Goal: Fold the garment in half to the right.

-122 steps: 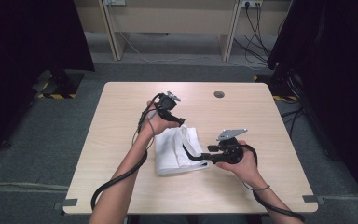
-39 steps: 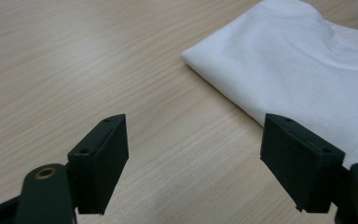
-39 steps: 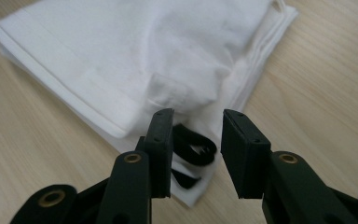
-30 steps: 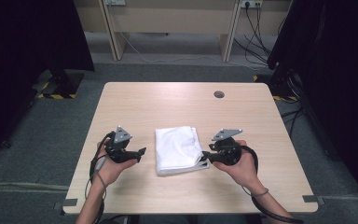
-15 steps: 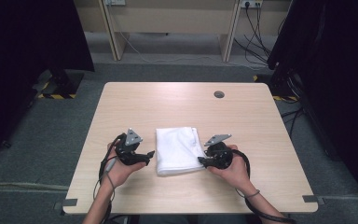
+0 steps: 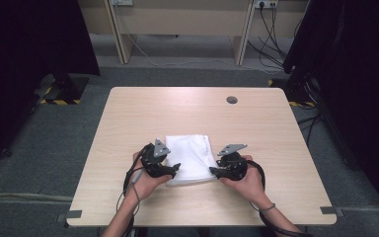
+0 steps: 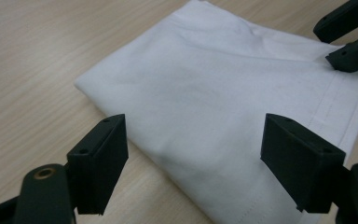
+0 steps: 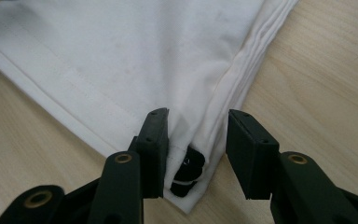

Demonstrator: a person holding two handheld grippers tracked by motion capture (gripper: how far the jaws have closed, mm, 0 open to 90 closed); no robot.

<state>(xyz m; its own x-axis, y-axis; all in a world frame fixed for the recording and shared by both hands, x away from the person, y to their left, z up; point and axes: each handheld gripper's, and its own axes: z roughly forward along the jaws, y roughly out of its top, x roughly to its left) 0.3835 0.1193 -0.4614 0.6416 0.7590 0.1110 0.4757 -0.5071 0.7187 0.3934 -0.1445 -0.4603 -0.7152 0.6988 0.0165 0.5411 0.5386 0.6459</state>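
The folded white cloth [image 6: 190, 158] lies flat in the lower middle of the high view, on the near half of the table [image 6: 177, 113], with its 2 near corners pointing toward the bottom of the frame.

1. Right claw [image 6: 213, 171]: it sits at the cloth's lower right corner. In the right gripper view the jaws stand partly apart, 1 on each side of the stacked hem; the corner lies between them, and I judge the pads are not yet pinching it. No grip here.
2. Left claw [image 6: 173, 170]: it hovers at the lower left corner. In the left gripper view the jaws stand wide and empty, with the cloth spread between and beyond them and my right claw at the upper right of that frame.

Step in hand, as I judge it: take both near corners for the next fold.

- Lower the left claw until 1 jaw slides under the corner's edge.
- Gather every layer of the hem, not the top sheet alone.
- Close both claws before lifting.
- Lift level, so the stack does not skew.
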